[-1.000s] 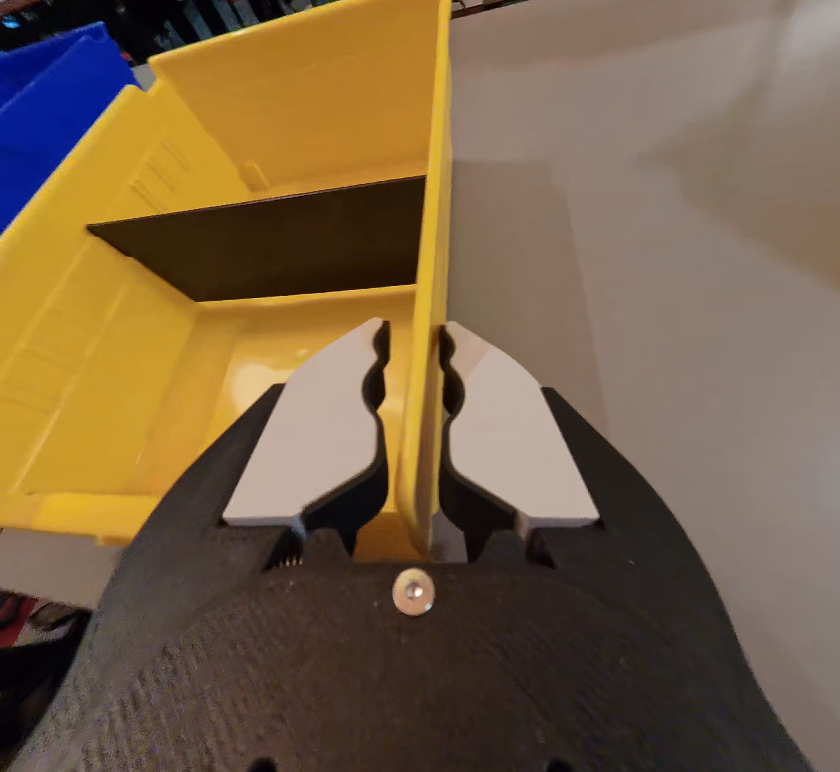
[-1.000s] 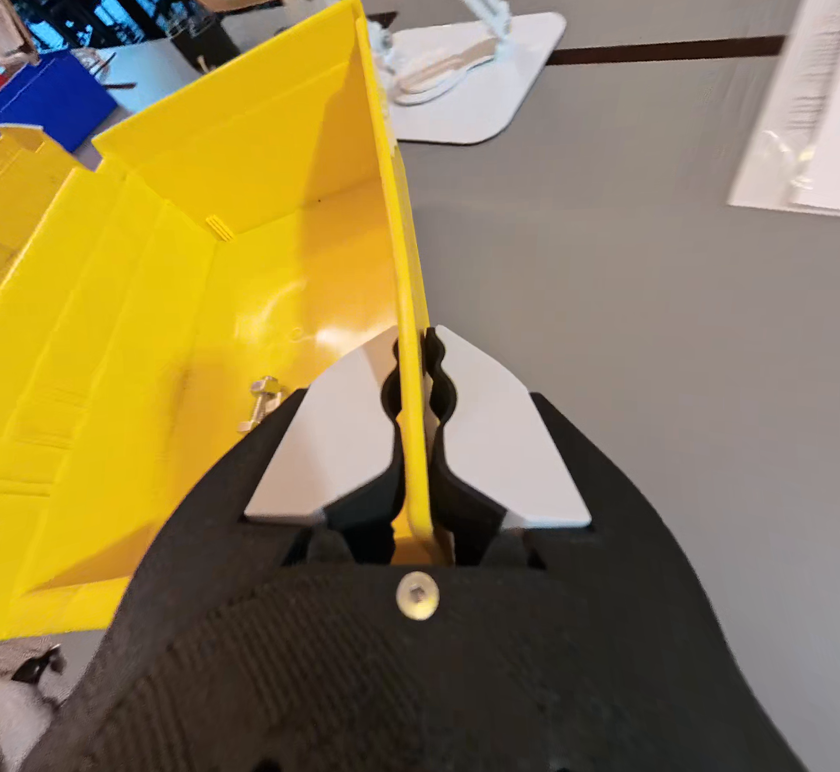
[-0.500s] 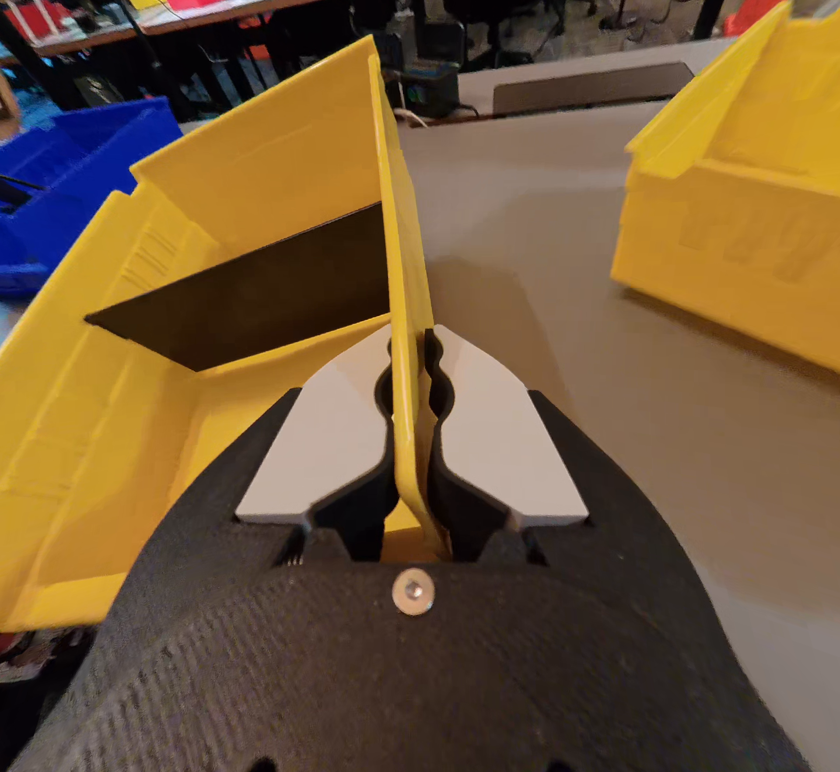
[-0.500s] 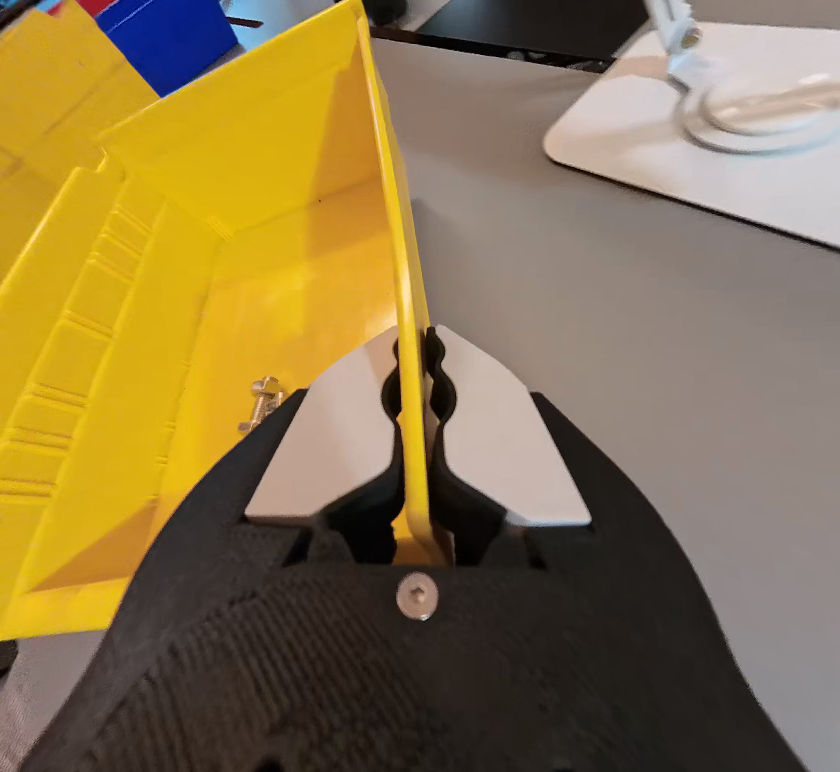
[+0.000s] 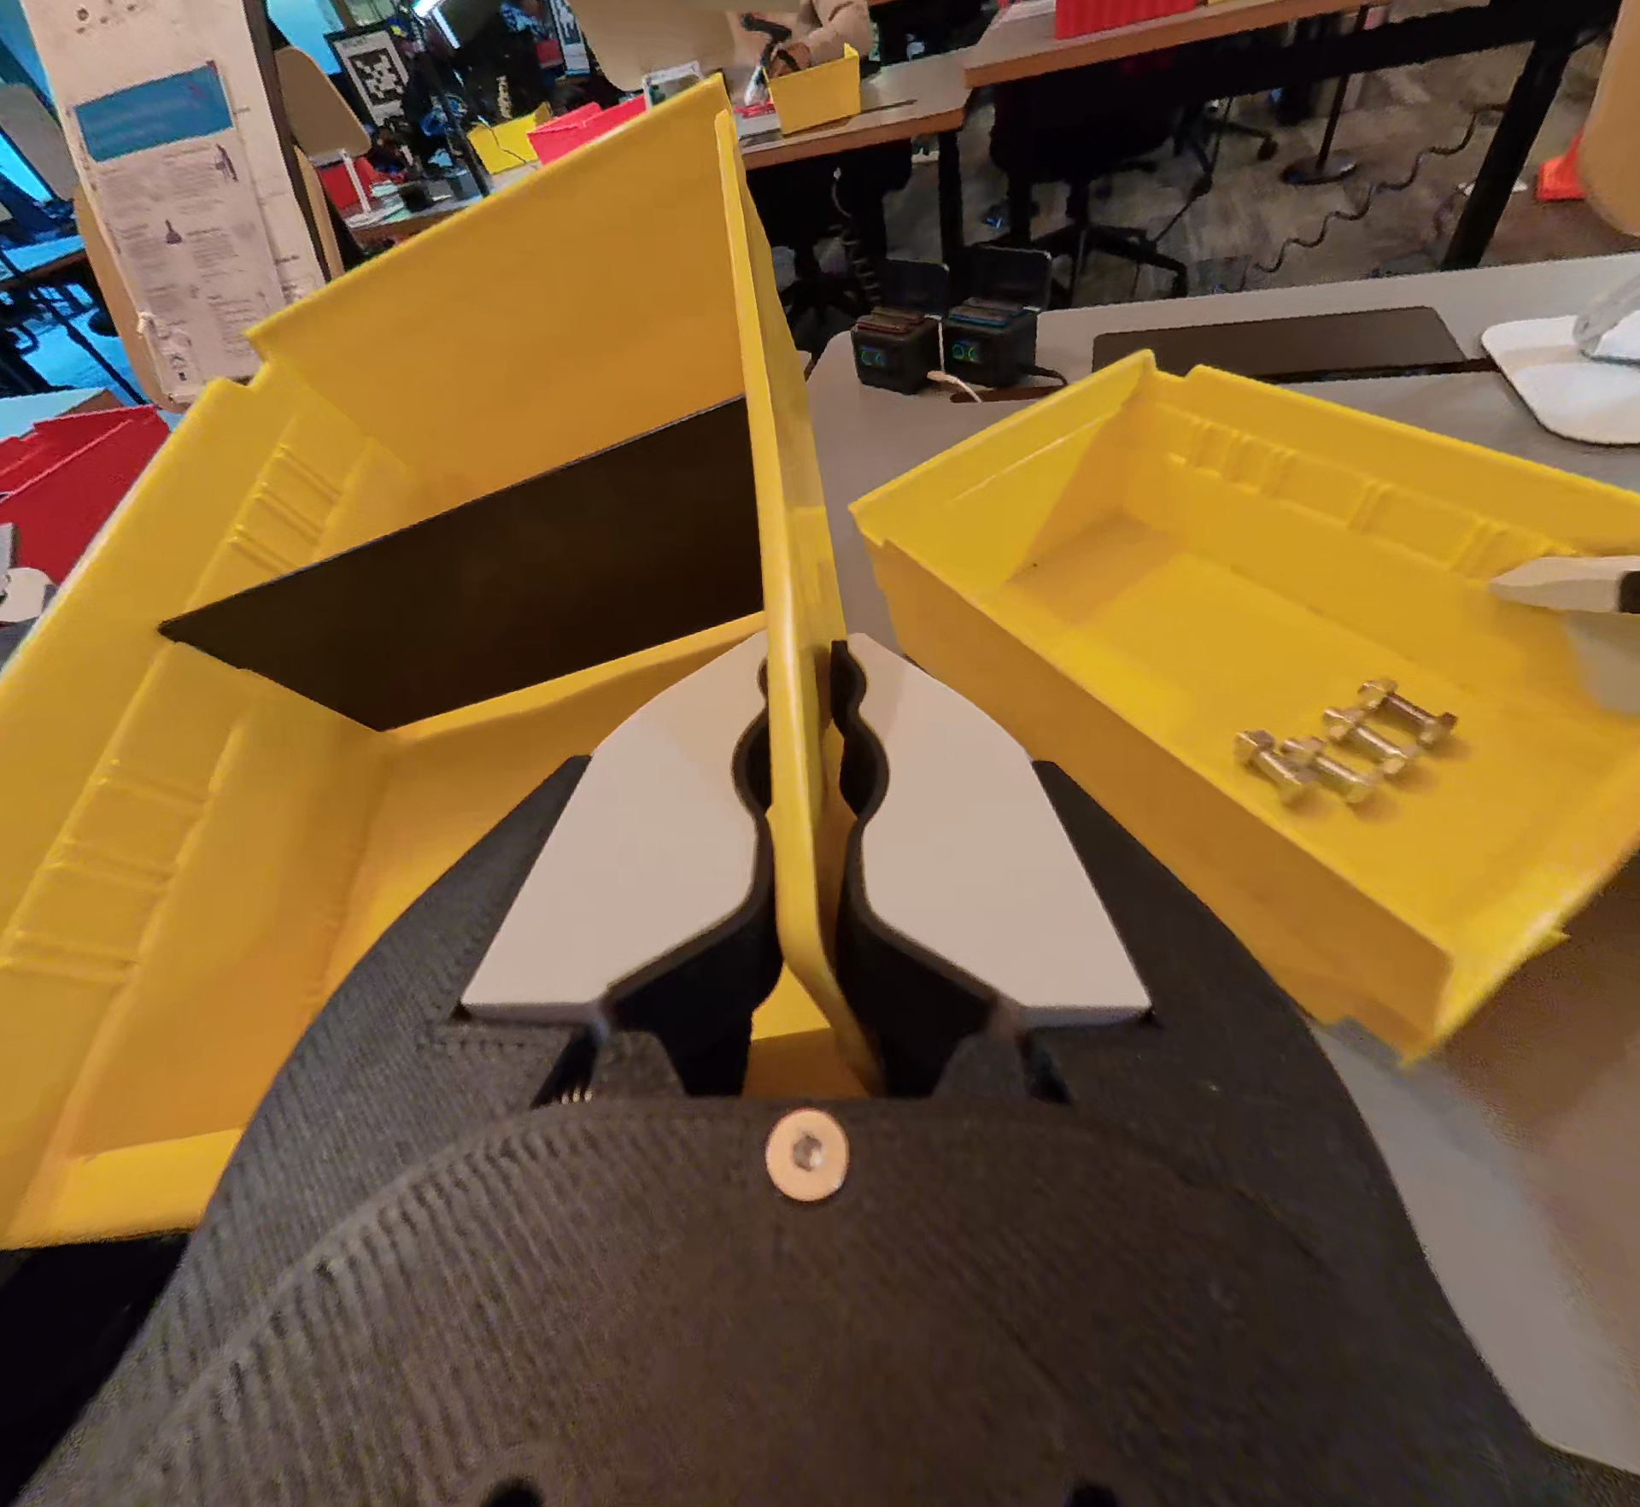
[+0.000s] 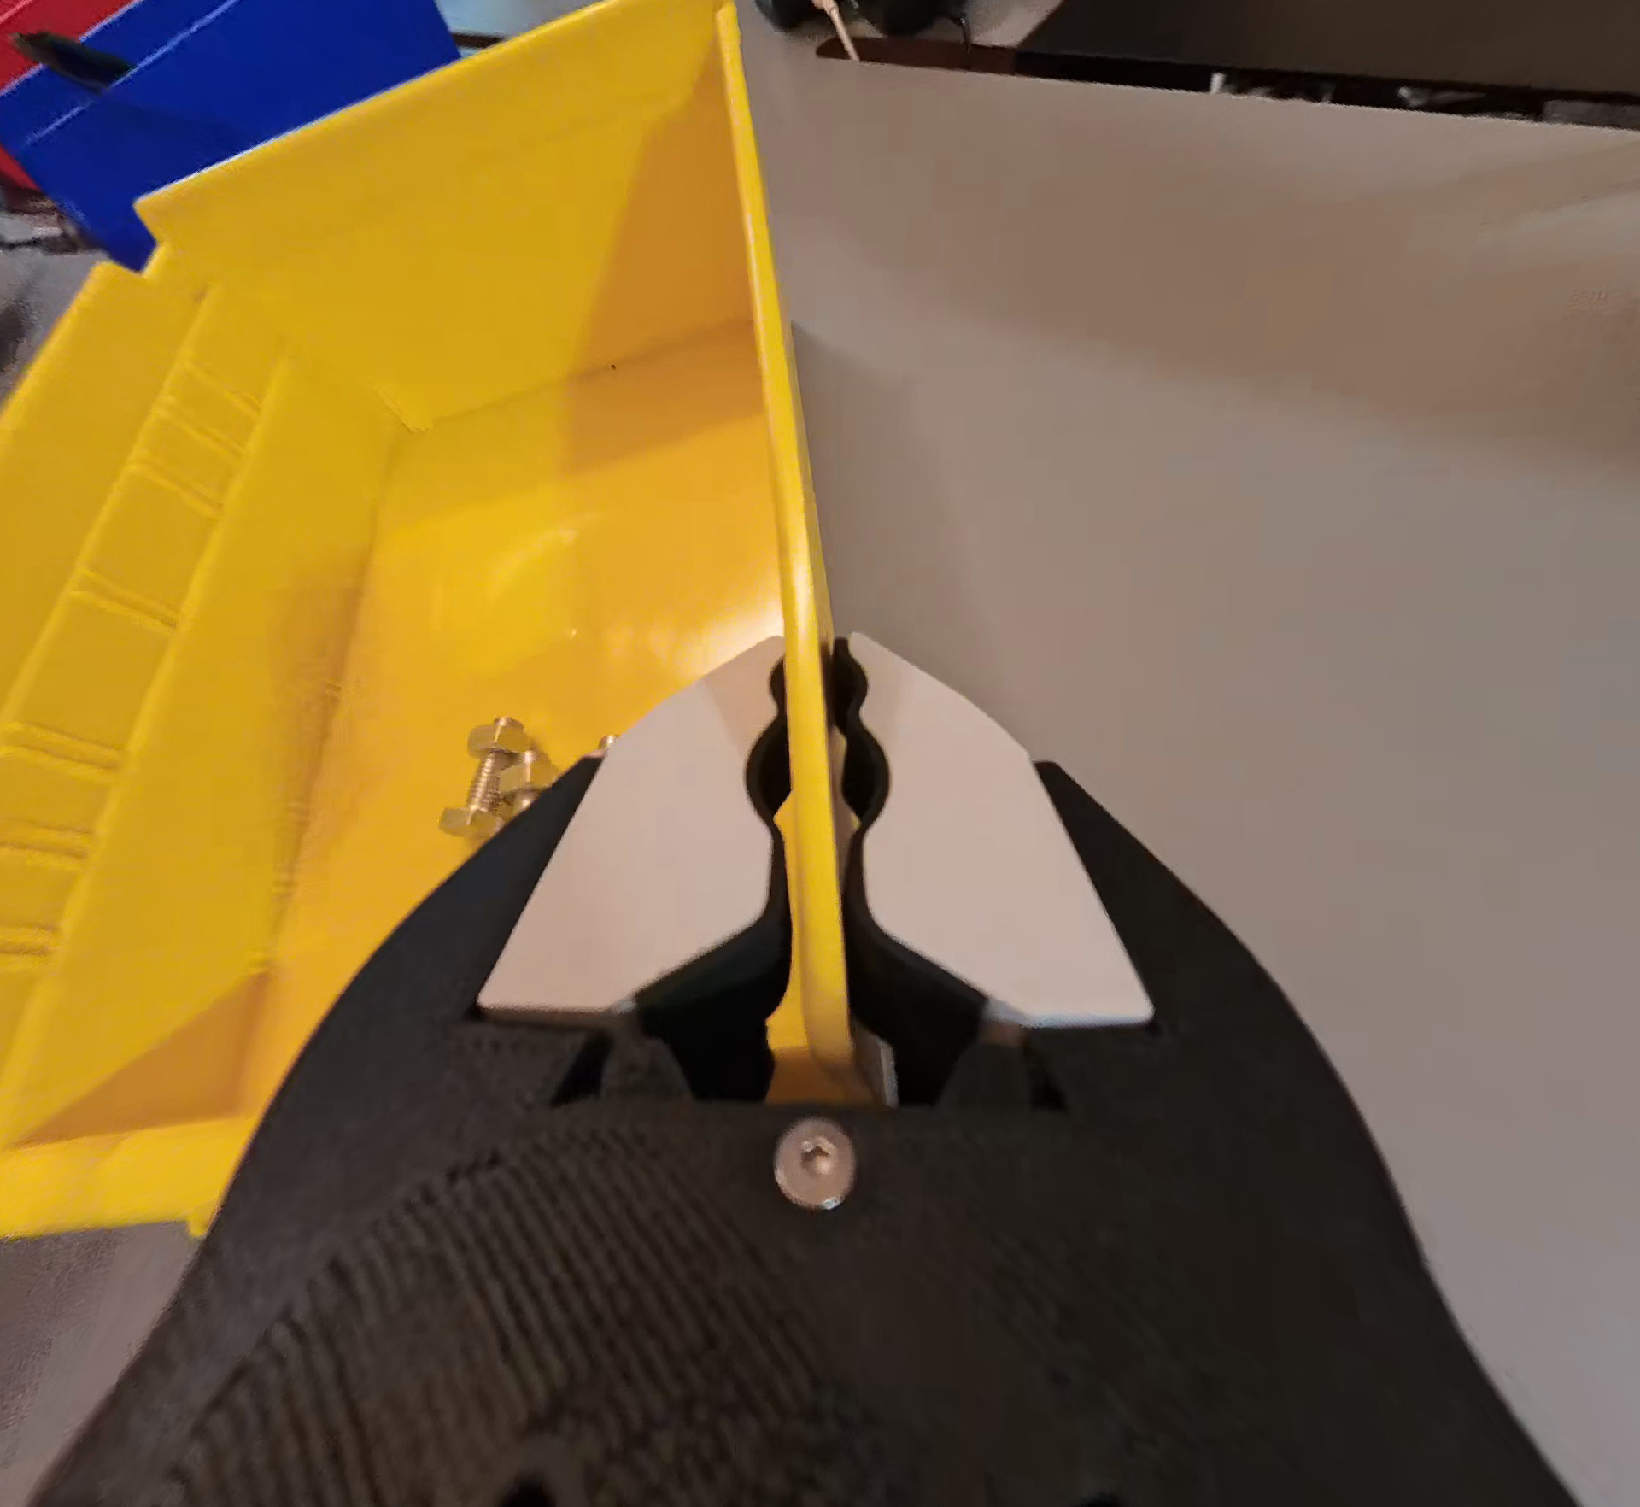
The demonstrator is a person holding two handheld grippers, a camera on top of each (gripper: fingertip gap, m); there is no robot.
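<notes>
My left gripper [image 5: 799, 666] is shut on the right side wall of a yellow bin [image 5: 497, 328] that has a black divider [image 5: 497, 568] across it. My right gripper [image 6: 809, 652] is shut on the right side wall of a second yellow bin [image 6: 497, 293]; several metal bolts [image 6: 488, 781] lie on its floor by my left finger. In the left wrist view that second bin [image 5: 1154, 577] sits tilted to the right with the bolts [image 5: 1340, 741] inside, and a fingertip of the right gripper [image 5: 1562, 586] shows at its far edge.
Grey table [image 6: 1242, 488] spreads right of both bins. A blue bin [image 6: 222, 71] and a red one stand behind. Two black chargers [image 5: 941, 350], a dark mat [image 5: 1278, 342] and a white base plate [image 5: 1562, 390] sit at the table's back. A person sits at a far desk.
Both grippers have swung with their bins. The left view has tipped up and now takes in the second bin and the room. The right view turned left, away from the white base plate.
</notes>
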